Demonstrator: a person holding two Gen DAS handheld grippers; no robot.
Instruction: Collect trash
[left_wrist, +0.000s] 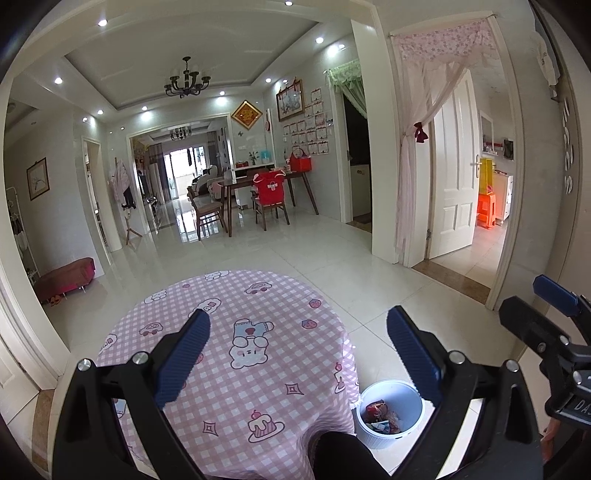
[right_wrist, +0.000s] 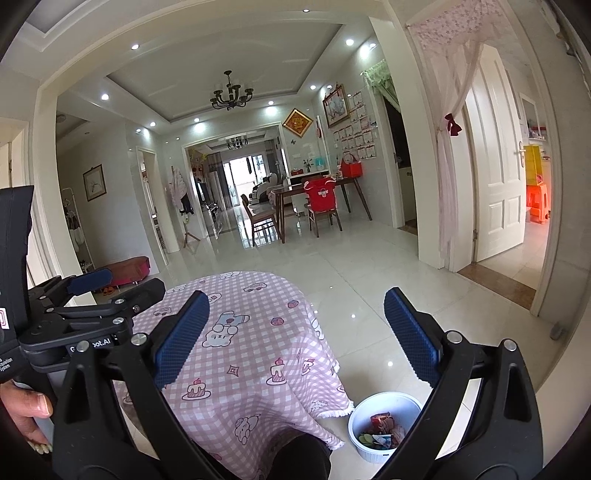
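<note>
A glossy white tiled floor (left_wrist: 332, 266) fills the room, with a dark wooden dining table (left_wrist: 266, 184) and chairs far back near the wall. In front stands a round tabletop (left_wrist: 258, 302) under a pink checked cloth printed with bears and cakes; nothing lies on the part that shows. On the floor just beside it, to its right and partly under the cloth's fringe, sits a white ribbed bin (right_wrist: 373, 452) holding the trash (right_wrist: 384, 428), a heap of crumpled wrappers. The left hand-held gripper (left_wrist: 295, 332) hovers over the cloth, its blue-padded fingers spread wide and gripping nothing. The right hand-held gripper (right_wrist: 295, 314) hangs alongside, likewise wide apart and empty, above the tabletop's right edge.
</note>
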